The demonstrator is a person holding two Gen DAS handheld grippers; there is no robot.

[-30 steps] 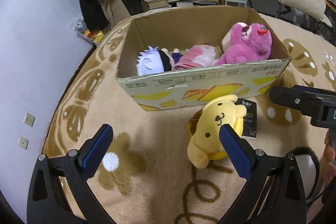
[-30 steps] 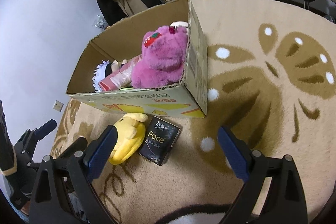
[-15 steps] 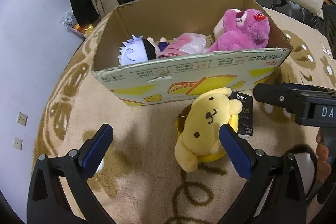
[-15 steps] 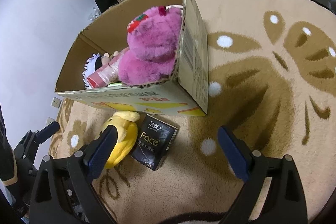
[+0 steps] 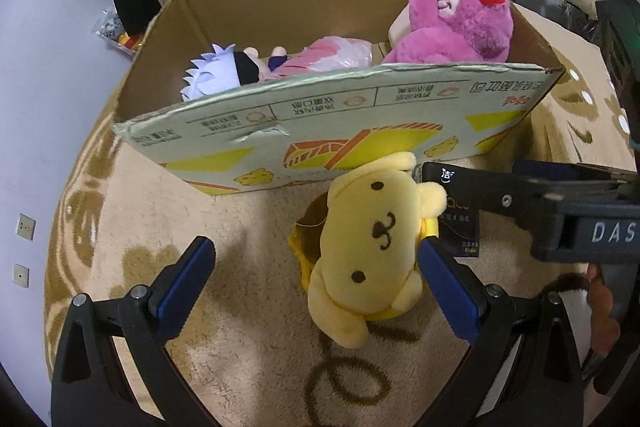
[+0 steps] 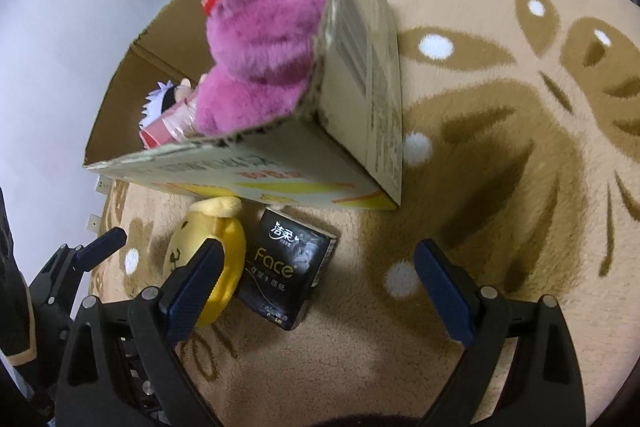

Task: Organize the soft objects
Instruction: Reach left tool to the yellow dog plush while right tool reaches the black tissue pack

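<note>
Left gripper: you held it spread wide beside the yellow plush.
Right gripper: yours gaped over the black tissue pack.
Cardboard box: held 3 toys.

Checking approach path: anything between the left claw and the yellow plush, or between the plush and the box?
Nothing visible blocks the left claw; the yellow plush already lies between its open fingers. The cardboard box near wall stands between plush and interior, so it must be lifted over. The black tissue pack lies beside it.
</note>
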